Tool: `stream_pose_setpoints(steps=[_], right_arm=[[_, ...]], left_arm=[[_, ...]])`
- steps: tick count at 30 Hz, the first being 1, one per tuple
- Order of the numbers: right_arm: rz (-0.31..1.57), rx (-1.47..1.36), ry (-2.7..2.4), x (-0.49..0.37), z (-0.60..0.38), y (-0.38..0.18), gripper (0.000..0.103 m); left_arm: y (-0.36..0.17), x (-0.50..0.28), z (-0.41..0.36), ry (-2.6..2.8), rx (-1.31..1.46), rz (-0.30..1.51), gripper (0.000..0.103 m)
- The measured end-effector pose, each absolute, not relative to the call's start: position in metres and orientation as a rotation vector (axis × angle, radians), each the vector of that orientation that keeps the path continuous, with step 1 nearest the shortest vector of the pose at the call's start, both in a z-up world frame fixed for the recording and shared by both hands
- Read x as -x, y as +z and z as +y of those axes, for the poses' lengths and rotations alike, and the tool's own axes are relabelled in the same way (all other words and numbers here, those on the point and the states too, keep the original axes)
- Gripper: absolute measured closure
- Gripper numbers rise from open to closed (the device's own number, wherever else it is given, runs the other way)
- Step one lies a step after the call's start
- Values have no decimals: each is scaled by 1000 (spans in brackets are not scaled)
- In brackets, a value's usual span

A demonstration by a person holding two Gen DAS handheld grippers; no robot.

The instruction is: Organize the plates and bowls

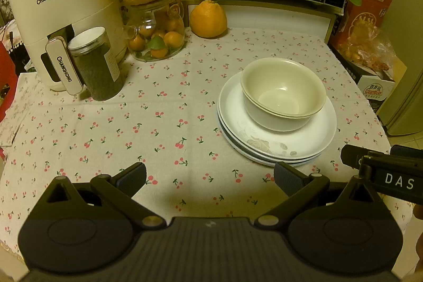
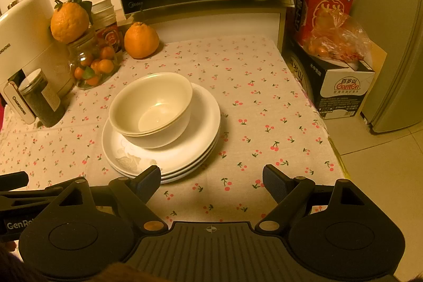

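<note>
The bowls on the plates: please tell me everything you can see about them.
Two cream bowls, glossy like glazed ceramic, are nested one inside the other, with both rims showing. They stand upright and look empty. They rest on the stack of white plates, off-centre, on the cherry-print tablecloth. Nothing else touches them; neither gripper is on them.

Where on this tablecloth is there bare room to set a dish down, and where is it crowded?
Free: the wide stretch between the dark jar and the plate stack, and the strip from the stack to the table's right edge. Crowded: the back-left corner around the white appliance and fruit jar.
</note>
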State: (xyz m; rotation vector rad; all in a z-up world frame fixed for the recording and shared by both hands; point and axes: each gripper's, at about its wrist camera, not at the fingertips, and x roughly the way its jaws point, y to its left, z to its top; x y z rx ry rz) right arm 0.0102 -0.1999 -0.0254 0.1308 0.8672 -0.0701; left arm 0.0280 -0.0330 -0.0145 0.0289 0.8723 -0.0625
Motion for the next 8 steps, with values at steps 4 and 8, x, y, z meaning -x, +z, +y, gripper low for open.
stream_pose_setpoints(steps=[4, 8], right_arm=[[869, -128, -70, -10, -199, -27, 17], [869, -128, -71, -10, -199, -27, 17]], left_arm=[[-16, -28, -33, -68, -22, 880, 0], [-17, -29, -33, -71, -19, 891, 0]])
